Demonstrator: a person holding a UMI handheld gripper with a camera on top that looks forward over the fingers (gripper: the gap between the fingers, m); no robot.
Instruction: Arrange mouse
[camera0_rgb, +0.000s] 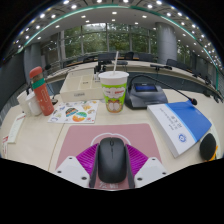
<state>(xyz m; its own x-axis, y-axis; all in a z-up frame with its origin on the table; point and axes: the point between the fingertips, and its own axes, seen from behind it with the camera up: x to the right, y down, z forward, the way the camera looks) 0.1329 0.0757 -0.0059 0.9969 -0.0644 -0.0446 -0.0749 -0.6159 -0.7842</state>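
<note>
A black computer mouse (112, 162) sits lengthwise between my two fingers, its front end pointing away from me. My gripper (112, 152) is shut on it, the magenta pads (84, 158) pressing on both of its sides. A pink mouse mat (80, 138) lies on the beige table (130, 125) under and just ahead of the fingers. I cannot tell whether the mouse rests on the mat or hangs slightly above it.
Beyond the mat stands a paper cup with a straw (113, 91). A red bottle (41, 92) and a colourful leaflet (75, 112) are to the left. A blue-and-white booklet (181, 126), a dark box (146, 95) and a black object (207, 146) are to the right.
</note>
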